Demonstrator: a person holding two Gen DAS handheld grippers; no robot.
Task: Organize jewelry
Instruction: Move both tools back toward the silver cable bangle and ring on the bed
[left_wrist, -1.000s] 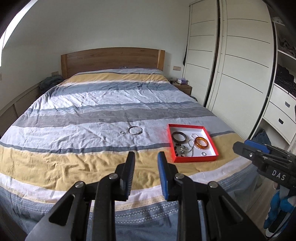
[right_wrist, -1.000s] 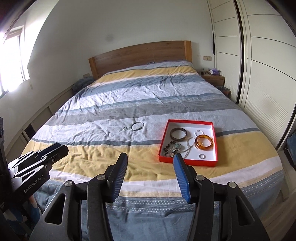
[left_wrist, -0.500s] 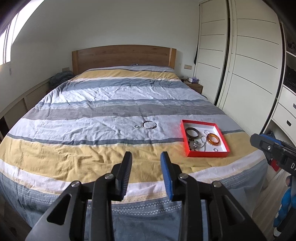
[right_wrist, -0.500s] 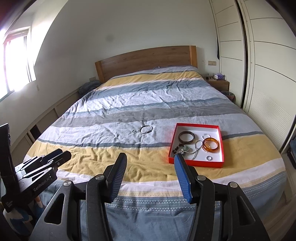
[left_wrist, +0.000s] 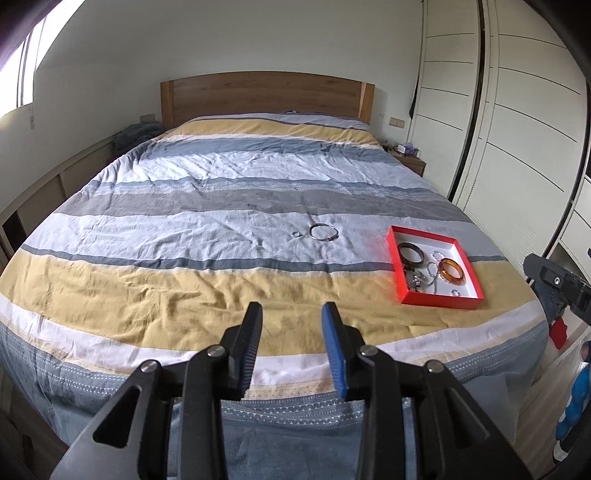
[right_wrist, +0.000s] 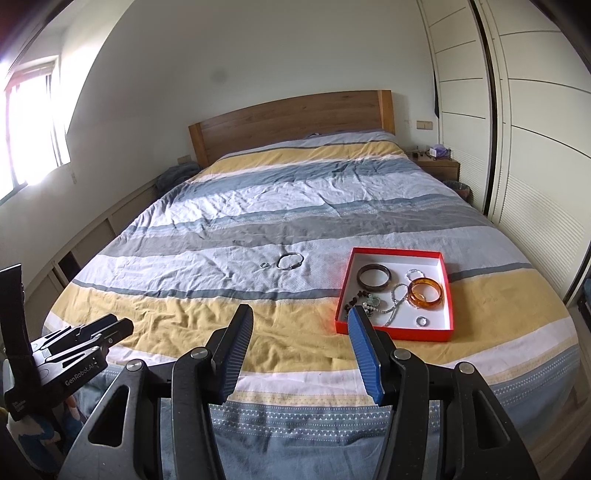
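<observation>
Both grippers are held apart and empty: left gripper (left_wrist: 291, 325), right gripper (right_wrist: 300, 328). A silver bangle (right_wrist: 290, 260) is seen mid-frame, left of the red tray (right_wrist: 393, 334).

– What is the room like?
– A bedroom with plain white walls (right_wrist: 258, 48). A large bed (left_wrist: 229, 206) in a grey, blue and yellow striped cover fills it, a wooden headboard (left_wrist: 266, 92) behind.
– And the sides?
– A bright window (right_wrist: 33, 122) on the left, tall white wardrobe doors (left_wrist: 524, 122) on the right, a small wooden nightstand (right_wrist: 439, 166) beside them.
</observation>
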